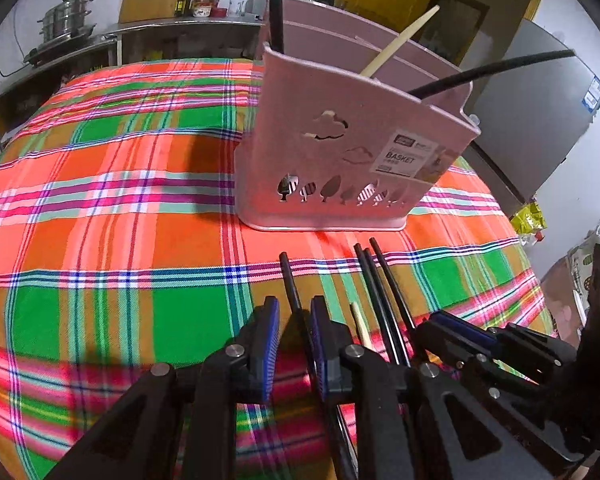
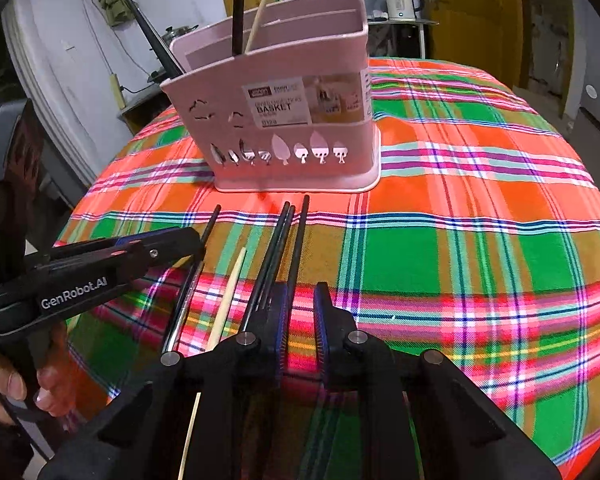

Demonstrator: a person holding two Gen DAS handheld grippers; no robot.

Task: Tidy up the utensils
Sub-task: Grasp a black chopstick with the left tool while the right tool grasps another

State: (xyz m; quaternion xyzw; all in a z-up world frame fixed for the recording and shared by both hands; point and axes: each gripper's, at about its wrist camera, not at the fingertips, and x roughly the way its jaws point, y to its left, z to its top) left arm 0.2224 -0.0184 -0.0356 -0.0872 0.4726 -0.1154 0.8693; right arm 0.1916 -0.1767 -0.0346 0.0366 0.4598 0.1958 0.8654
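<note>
A pink utensil basket (image 1: 340, 152) (image 2: 284, 120) stands upright on the plaid tablecloth (image 1: 100, 200), with black chopsticks and a wooden one sticking out of it. In front of it lie a single black chopstick (image 1: 290, 280) (image 2: 214, 218), a wooden chopstick (image 1: 358, 320) (image 2: 228, 292) and three black chopsticks (image 1: 380, 288) (image 2: 280, 240) side by side. My left gripper (image 1: 294, 320) (image 2: 198, 246) straddles the single black chopstick; its jaws stand narrowly apart and do not press it. My right gripper (image 2: 302, 308) (image 1: 424, 322) is low beside the three black chopsticks, with only cloth showing in its narrow gap.
A person's hand (image 2: 8, 384) holds the left gripper's handle at the table's left edge. Behind the table are a shelf with steel pots (image 1: 64, 20), a grey fridge (image 1: 532, 120), a kettle (image 2: 400, 0) and a yellow door (image 2: 472, 8).
</note>
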